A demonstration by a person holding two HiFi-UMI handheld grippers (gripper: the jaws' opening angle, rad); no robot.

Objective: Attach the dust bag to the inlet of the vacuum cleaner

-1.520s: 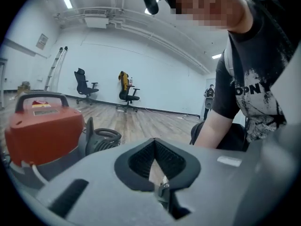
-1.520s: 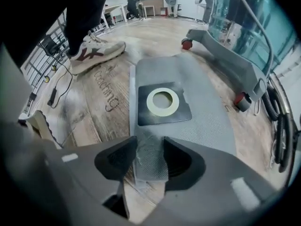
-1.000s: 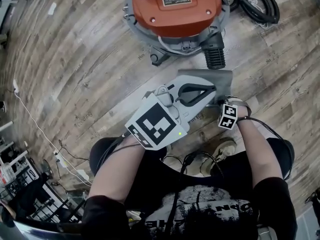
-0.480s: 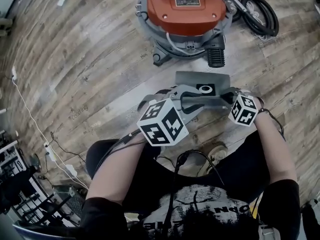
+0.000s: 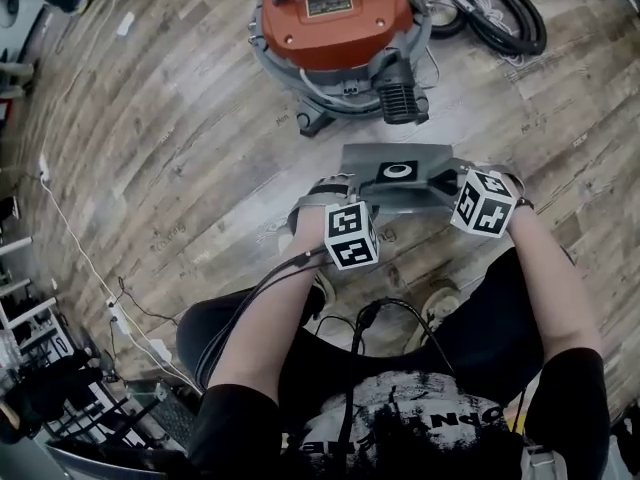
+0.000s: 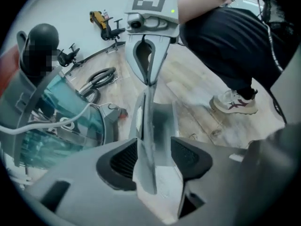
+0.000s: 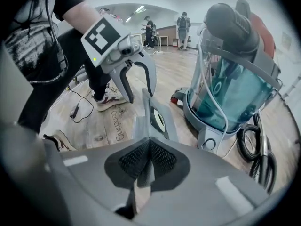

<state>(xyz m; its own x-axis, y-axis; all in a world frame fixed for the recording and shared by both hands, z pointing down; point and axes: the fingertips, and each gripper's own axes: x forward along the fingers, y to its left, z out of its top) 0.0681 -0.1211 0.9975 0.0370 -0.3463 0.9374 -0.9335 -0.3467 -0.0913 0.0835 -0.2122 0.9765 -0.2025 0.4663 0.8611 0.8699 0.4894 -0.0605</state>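
The grey dust bag (image 5: 375,178), flat with a white-ringed collar hole (image 5: 397,171), hangs level above the wood floor, in front of the orange-topped vacuum cleaner (image 5: 340,18). My right gripper (image 5: 440,183) is shut on the bag's right edge; in the right gripper view its pads (image 7: 149,161) pinch the bag (image 7: 157,117). My left gripper (image 5: 340,190) points down at the bag's left edge. Its jaws have just been opening and stand open (image 6: 157,158), with the bag's edge (image 6: 146,140) between the pads, close to the left pad. The vacuum's teal tank (image 7: 235,88) stands just beyond the bag.
A black hose (image 5: 500,13) lies coiled to the right of the vacuum. The person's shoes (image 5: 440,298) stand below the bag. Cables and a power strip (image 5: 125,323) lie at the lower left. People (image 7: 181,25) stand far off in the room.
The left gripper has dropped from near the camera to the bag's left edge, tipped downward and opened. The right gripper has risen with the bag.
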